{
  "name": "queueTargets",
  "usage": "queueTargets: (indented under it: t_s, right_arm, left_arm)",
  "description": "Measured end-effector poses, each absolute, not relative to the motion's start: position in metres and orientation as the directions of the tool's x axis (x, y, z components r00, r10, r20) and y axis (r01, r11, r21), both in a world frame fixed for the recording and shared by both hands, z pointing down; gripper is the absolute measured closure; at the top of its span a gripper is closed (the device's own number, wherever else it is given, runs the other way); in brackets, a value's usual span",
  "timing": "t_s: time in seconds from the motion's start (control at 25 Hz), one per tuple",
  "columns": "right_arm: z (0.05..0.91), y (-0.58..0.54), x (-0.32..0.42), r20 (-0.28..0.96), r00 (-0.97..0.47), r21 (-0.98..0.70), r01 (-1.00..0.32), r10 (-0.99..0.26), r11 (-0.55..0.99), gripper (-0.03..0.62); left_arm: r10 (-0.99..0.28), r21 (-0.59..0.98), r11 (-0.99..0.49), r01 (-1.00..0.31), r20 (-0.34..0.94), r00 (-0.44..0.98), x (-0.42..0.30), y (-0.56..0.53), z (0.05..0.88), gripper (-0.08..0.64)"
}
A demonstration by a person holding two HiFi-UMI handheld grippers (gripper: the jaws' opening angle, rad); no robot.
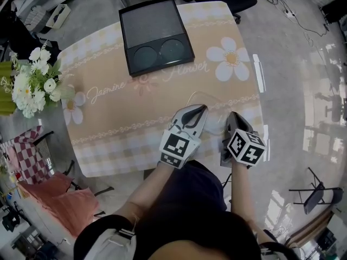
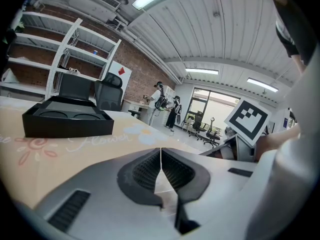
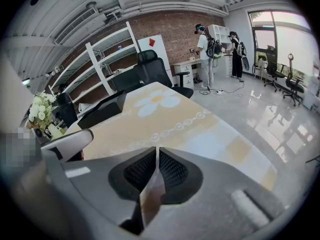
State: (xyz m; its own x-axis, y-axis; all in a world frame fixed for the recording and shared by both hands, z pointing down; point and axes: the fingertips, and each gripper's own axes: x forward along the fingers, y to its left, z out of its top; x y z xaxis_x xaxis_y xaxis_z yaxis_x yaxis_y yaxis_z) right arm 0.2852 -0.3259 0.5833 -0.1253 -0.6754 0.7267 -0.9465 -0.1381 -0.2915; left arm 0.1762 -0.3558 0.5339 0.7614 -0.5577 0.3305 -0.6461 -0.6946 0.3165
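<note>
- Left claw (image 1: 203,109) pinched tight on clear sheet (image 1: 214,108).
- Right claw (image 1: 232,116) likewise pinched on sheet's other side.
- Sheet over surface's (image 1: 135,110) near right corner, well apart from black tray (image 1: 154,34).

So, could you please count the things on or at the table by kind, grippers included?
Grippers: 2, the left gripper and the right gripper
Clear bag: 1
Black box: 1
Flower bunch: 1
Total: 5
</note>
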Motion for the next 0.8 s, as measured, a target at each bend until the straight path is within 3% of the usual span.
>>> queueTargets:
  t_s: [0.8]
  right_arm:
    - [0.563, -0.321, 0.3, 0.668, -0.059, -0.332, -0.916, -0.742, -0.225, 0.571]
  left_arm:
    - [-0.589, 0.254, -0.711, -0.656, 0.293, 0.753, 0.163, -0.336, 0.505, 0.546]
